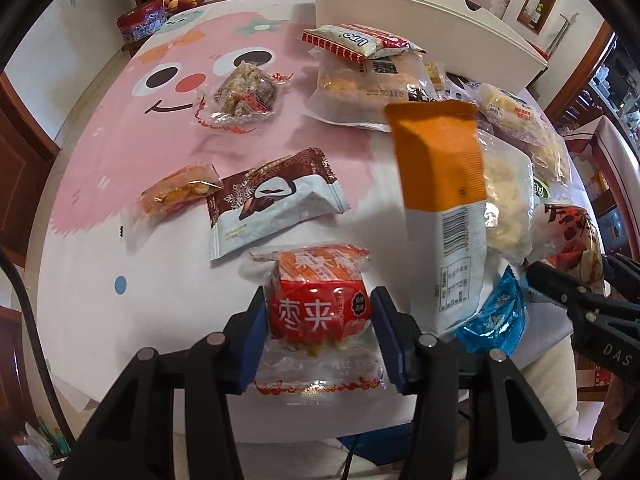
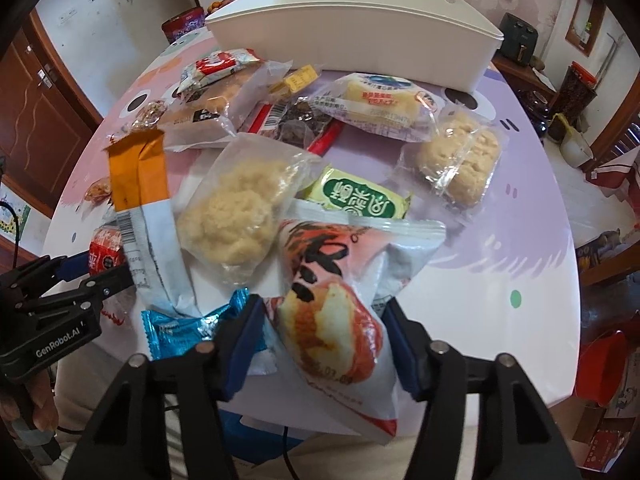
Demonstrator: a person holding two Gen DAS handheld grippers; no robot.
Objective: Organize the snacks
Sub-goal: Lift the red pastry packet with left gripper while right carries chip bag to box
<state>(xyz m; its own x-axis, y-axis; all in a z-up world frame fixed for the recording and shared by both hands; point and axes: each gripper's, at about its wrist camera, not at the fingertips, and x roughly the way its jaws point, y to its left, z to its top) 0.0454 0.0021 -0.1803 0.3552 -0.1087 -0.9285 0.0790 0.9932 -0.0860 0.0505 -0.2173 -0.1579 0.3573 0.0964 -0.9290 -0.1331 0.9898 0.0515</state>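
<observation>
Left wrist view: left claw clamped on red jujube snack; right claw grips bread packet.

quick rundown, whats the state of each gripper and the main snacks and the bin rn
left gripper: shut on the red jujube snack
right gripper: shut on the white and orange cake packet
white bin: open top, upright at the table's far side
orange and white packet: sealed, propped on the pile
brown and white packet: sealed, lying flat
</observation>
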